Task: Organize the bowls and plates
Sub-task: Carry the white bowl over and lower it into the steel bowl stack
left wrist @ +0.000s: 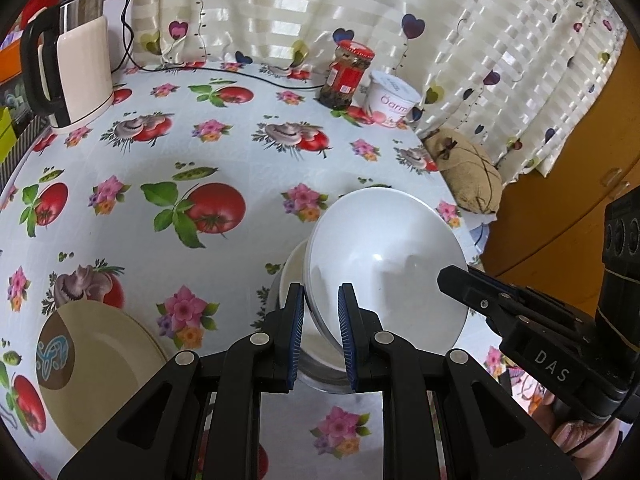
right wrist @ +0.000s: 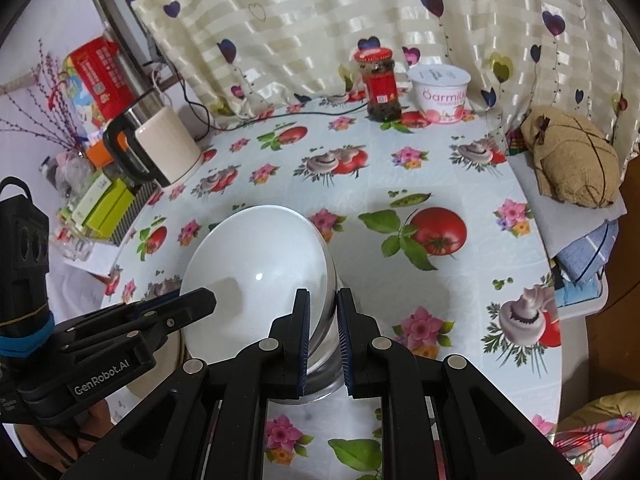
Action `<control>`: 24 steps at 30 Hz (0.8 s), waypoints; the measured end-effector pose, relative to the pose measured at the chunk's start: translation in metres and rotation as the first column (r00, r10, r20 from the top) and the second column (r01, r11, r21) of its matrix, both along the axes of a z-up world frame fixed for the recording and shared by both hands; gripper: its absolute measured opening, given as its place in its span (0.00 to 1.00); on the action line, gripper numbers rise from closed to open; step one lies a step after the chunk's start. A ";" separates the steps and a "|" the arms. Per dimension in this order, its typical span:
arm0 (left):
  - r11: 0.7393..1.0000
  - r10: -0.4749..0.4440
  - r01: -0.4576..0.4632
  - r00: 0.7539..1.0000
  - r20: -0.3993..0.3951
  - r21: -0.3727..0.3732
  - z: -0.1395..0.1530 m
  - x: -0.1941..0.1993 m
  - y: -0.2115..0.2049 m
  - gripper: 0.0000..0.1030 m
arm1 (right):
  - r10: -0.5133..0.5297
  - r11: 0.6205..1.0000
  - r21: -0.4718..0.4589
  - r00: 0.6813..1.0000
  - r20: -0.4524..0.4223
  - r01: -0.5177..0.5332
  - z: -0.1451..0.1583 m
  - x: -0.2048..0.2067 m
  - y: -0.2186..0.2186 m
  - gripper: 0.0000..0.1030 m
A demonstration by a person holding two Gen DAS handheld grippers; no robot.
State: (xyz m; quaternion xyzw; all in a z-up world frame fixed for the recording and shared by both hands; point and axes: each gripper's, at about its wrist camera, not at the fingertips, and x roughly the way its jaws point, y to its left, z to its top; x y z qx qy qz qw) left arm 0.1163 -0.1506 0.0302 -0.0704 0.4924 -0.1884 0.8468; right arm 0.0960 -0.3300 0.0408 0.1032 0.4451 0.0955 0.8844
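Holding the white bowl by its rim from both sides, I have the left tongs clamped narrow on one edge and the right tongs clamped narrow on the opposite edge. The bowl hangs tilted, mouth turned toward the left camera, directly over a second pale bowl that sits on the desk; I judge the double grip is there to steady it for nesting into the one beneath. Whether the two bowls already touch I cannot tell.

Left of the bowl pair, near the left tongs, a cream plate with a brown patterned patch lies flat on the desk. Far beyond the bowl, by the curtain, stand a red-lidded jar and a yogurt tub; the kettle is well off to the left. A brown cushion sits past the desk's right edge. Nothing blocks the lowering path.
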 end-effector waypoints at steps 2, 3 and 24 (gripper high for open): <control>1.000 0.003 -0.003 1.000 -0.012 0.004 -0.004 0.001 0.001 0.18 | 0.002 1.000 0.000 1.000 -0.009 -0.002 -0.004 0.002 0.001 0.13; 1.000 0.004 -0.004 1.000 -0.015 0.006 -0.005 0.002 0.001 0.18 | 0.004 1.000 0.000 1.000 -0.014 -0.004 -0.006 0.003 0.001 0.13; 1.000 0.006 -0.005 0.998 -0.055 0.021 -0.020 0.008 0.003 0.18 | 0.019 1.000 -0.011 0.997 -0.074 -0.020 -0.028 0.013 0.006 0.13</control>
